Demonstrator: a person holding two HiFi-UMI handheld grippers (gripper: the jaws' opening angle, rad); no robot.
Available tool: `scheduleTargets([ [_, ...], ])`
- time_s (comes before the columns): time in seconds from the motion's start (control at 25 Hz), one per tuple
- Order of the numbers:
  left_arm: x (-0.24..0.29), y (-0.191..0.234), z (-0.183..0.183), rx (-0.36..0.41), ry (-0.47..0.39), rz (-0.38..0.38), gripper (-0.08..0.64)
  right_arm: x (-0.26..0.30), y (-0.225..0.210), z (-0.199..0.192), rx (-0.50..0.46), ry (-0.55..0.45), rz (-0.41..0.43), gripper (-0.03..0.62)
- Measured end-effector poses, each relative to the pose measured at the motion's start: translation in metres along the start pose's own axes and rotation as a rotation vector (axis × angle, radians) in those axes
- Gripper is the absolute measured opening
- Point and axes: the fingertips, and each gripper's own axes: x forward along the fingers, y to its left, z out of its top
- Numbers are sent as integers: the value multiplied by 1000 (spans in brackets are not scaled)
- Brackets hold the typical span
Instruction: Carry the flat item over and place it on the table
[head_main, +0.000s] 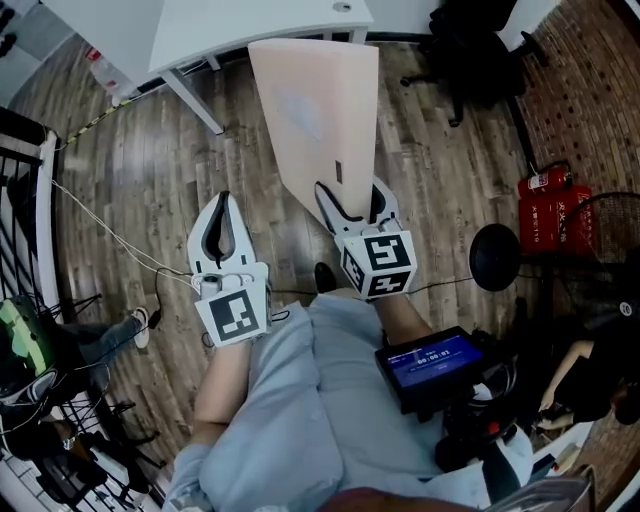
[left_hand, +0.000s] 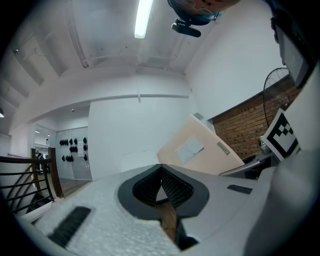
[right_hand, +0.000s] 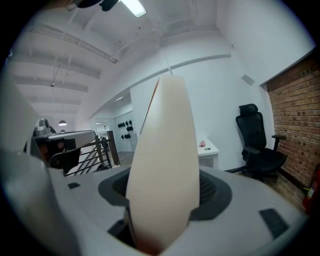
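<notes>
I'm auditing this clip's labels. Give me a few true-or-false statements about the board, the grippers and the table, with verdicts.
1. The right gripper holds the beige board. True.
2. The left gripper also grips the board. False: its jaws are together on nothing.
3. The board already lies on the white table. False: it is held in the air above the wooden floor.
4. A black office chair stands near the brick wall. True.
</notes>
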Motion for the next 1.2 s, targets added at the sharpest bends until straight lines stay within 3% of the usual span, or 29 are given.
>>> scheduleTargets([
  [0.28, 33, 19, -1, 4, 2, 33, 9, 40, -8, 13, -15, 6, 21, 291],
  [0.56, 80, 53, -33, -44, 41, 39, 9, 98, -6, 8, -27, 59, 20, 291],
  [0.88, 187, 143, -73, -73, 68, 21, 9, 225, 9, 13, -12, 100, -3, 290],
  [1.2, 270, 220, -71, -69, 16, -8, 9, 324, 30, 50, -21, 79, -30, 290],
])
